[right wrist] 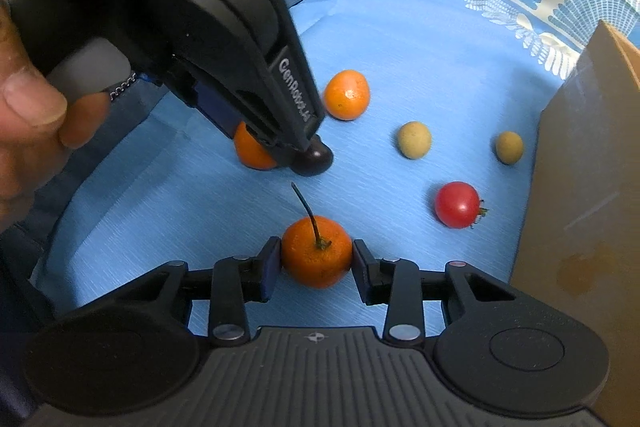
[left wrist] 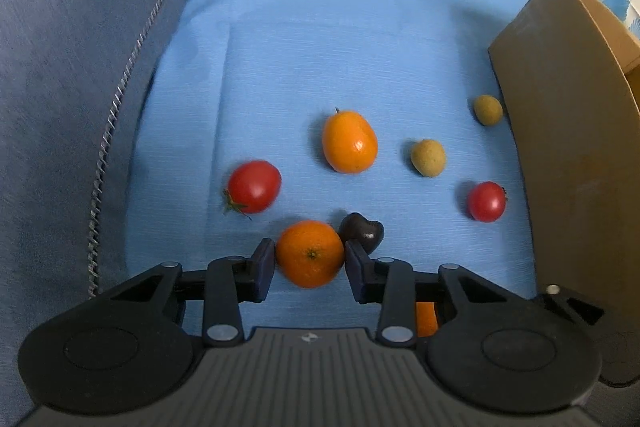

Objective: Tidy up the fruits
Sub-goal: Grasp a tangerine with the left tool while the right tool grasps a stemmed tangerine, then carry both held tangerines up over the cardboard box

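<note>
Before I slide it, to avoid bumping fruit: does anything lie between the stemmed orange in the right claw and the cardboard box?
Only the red tomato, on the blue cloth just beyond the straight line from the stemmed orange to the cardboard box. The rest of that stretch is bare cloth.

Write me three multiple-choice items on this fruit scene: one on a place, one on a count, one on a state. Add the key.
1. Where does the dark fruit lie?
A. right beside the orange at the left tool
B. inside the cardboard box
C. on top of a tomato

2. How many red tomatoes show in the left wrist view?
A. one
B. two
C. four

3. What is the right tool doing?
A. hanging open over bare cloth
B. gripping the stemmed orange
C. gripping a tan fruit

Key: 1 A, it sits by that orange at the tool's finger; 2 B, one at left, one at right; 3 B, both pads press its sides.
</note>
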Demonstrator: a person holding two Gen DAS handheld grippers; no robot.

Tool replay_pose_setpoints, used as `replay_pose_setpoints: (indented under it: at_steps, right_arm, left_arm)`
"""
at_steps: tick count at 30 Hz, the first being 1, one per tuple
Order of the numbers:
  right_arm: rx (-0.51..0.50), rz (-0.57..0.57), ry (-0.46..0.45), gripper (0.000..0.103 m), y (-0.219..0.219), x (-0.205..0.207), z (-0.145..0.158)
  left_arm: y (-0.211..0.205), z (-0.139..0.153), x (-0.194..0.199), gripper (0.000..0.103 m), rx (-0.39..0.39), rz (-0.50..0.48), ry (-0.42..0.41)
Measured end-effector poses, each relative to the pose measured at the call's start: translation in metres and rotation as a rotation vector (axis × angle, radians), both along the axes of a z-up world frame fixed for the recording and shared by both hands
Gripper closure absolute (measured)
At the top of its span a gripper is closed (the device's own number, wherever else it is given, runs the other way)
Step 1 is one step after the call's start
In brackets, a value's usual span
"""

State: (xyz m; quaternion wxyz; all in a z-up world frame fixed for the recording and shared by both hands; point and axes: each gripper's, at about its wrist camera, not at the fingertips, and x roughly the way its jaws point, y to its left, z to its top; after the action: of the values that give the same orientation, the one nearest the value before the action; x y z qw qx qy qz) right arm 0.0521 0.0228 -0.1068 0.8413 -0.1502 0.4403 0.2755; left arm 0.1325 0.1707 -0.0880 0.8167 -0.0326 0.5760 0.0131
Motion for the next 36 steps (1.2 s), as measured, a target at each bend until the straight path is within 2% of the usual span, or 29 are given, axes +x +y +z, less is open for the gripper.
replay_pose_setpoints:
  at_steps: [4,10,13,17,23,31,36]
  right_arm:
    - [0.011,-0.005,-0.063,0.064,-0.008,-0.008,0.012]
    - [0.044,-0.019,-0.161,0.064,-0.022,-0.023,0.030]
    - [0.066,-0.013,-0.229,0.064,-0.032,-0.035,0.042]
    - [0.082,-0.004,-0.334,0.064,-0.046,-0.046,0.058]
    - [0.116,-0.060,-0.414,0.064,-0.072,-0.055,0.074]
    - [0.221,-0.149,-0.493,0.064,-0.114,-0.064,0.100]
    - [0.275,-0.221,-0.538,0.064,-0.158,-0.068,0.124]
  left_arm:
    - [-0.002,0.018,-0.008,0.062,0.005,0.003,-0.090]
    - [-0.013,0.048,-0.029,0.062,0.051,-0.015,-0.246]
    - [-0.018,0.065,-0.042,0.062,0.094,-0.023,-0.342]
    - [-0.018,0.081,-0.055,0.062,0.122,-0.003,-0.429]
    - [-0.009,0.092,-0.063,0.061,0.091,0.062,-0.473]
    - [-0.017,0.102,-0.074,0.061,0.093,0.040,-0.543]
    - [-0.020,0.106,-0.078,0.061,0.052,0.037,-0.603]
